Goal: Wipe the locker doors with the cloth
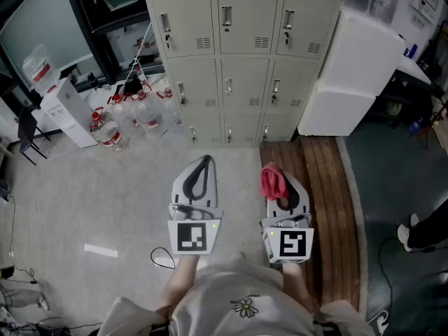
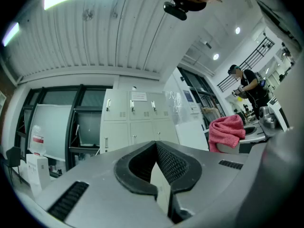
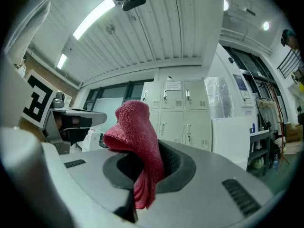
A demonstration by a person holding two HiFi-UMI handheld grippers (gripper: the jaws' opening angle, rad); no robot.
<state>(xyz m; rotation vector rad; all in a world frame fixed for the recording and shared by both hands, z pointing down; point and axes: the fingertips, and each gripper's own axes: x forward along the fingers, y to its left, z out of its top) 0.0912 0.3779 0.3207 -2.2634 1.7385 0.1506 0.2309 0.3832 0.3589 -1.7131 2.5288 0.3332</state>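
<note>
A bank of beige lockers (image 1: 231,61) stands ahead, its doors (image 3: 173,113) closed, each with a small handle and vent. My right gripper (image 1: 278,184) is shut on a red cloth (image 1: 272,181), which bunches up above the jaws (image 3: 137,141) and hangs down between them. The same red cloth (image 2: 227,132) shows at the right of the left gripper view. To its left, my left gripper (image 1: 202,165) is shut with nothing in it; its black pads (image 2: 166,163) meet at the tip. Both grippers are held a good way back from the lockers (image 2: 137,115).
Several water bottles (image 1: 126,117) and a white dispenser (image 1: 66,110) stand left of the lockers. A large white box (image 1: 353,72) sits to their right beside a wooden platform (image 1: 325,201). A person (image 2: 249,82) stands far right; a shoe (image 1: 407,233) shows nearby.
</note>
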